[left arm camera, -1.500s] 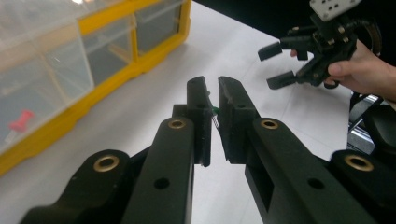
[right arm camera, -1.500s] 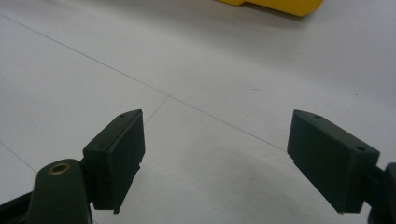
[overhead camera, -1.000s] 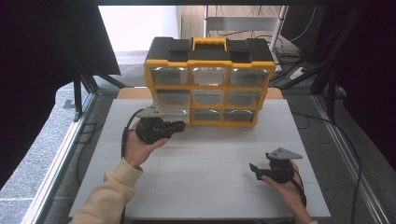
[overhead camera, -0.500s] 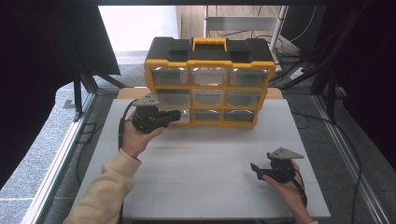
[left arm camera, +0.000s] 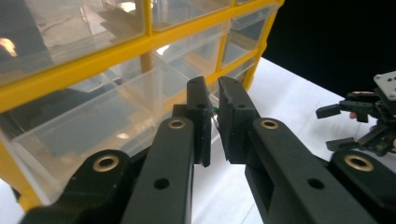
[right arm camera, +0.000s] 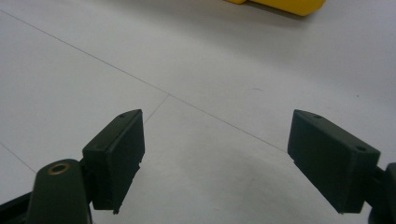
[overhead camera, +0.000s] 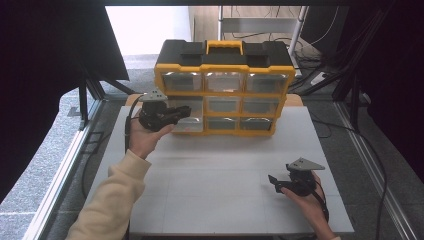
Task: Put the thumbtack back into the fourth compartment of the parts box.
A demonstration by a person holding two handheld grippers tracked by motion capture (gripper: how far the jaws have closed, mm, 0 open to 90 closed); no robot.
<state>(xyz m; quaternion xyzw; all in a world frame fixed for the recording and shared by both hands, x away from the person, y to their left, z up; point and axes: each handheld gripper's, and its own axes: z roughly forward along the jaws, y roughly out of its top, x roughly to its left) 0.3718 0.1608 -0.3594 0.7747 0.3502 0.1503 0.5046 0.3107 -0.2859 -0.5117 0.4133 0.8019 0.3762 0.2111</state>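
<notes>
One gripper, the left gripper (left arm camera: pixel 212 123), jaws nearly closed on something small and green, nears the organizer's (overhead camera: pixel 223 85) middle-left drawer (overhead camera: pixel 186 105); next, drop it inside, while the right gripper (right arm camera: pixel 215 161) rests wide open.

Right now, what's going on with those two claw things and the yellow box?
Left gripper shut on small green item, at drawer cabinet. Right gripper open, over white table. Nothing between them.

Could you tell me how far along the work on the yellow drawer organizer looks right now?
Early stage. The bottom-left drawer of the organizer sits pulled out. In hand: the left gripper is shut on something small and green in front of the drawers. The right gripper waits open above the white table. Left: probably stowing it and closing the drawer.
</notes>
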